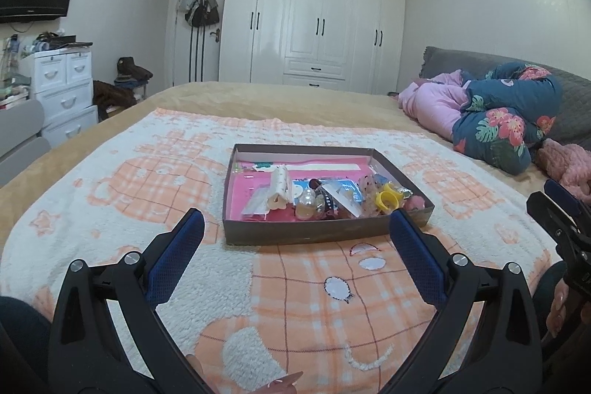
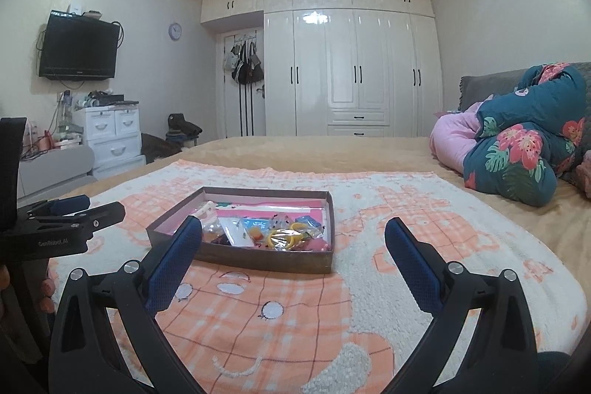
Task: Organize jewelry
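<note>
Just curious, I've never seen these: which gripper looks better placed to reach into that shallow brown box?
Probably the left gripper: the shallow brown cardboard box lies centred between its open fingers, while it sits left of the right gripper.

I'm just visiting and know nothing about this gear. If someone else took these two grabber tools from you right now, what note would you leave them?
Left gripper: jaws wide open, empty, hovering over the blanket just short of the box.
Right gripper: jaws wide open, empty, also short of the box.
Shallow brown box sits on the blanket on the bed; all the jewelry is heaped toward its near right part, including a yellow ring and small packets.
Done: nothing visibly sorted yet.
Left: pick pieces out and arrange them.
</note>
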### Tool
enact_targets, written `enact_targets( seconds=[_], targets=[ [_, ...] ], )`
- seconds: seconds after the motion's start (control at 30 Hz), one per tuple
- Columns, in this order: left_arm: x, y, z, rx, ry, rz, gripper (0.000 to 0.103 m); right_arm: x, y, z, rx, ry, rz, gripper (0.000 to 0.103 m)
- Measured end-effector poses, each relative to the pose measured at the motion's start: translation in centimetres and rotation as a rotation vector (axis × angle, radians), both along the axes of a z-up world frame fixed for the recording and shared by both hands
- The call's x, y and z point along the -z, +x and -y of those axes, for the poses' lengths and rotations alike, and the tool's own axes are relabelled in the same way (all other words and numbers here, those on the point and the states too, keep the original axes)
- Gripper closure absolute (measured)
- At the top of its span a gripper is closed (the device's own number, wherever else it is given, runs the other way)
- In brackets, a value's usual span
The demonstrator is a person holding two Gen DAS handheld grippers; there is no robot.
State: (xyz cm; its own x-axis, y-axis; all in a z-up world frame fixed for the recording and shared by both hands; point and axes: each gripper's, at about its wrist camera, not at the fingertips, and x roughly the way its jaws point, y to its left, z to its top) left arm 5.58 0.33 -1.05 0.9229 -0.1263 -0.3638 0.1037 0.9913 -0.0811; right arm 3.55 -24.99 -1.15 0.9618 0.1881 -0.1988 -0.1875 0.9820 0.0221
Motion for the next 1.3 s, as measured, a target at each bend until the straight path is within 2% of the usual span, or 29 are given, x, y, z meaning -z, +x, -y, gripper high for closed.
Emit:
enact_targets(
  seconds=[0.17, 0.43, 1.3],
  targets=[
    [0.14, -0.26, -0.02, -0.006, 0.0, 0.007, 0.011, 0.11, -0.33, 0.04, 0.017, 0.001, 0.027, 0.006],
    [0.46, 0.08, -0.03, -0.013, -0.002, -0.004, 0.011, 0.79, 0.25, -0.19, 0.015, -0.004, -0.002, 0.006],
    [0.44, 0.37, 0.04, -0.017, -0.003, 0.0, 0.011, 0.92, 0.01, -0.54, 0.021, -0.008, -0.002, 0.006]
  ],
)
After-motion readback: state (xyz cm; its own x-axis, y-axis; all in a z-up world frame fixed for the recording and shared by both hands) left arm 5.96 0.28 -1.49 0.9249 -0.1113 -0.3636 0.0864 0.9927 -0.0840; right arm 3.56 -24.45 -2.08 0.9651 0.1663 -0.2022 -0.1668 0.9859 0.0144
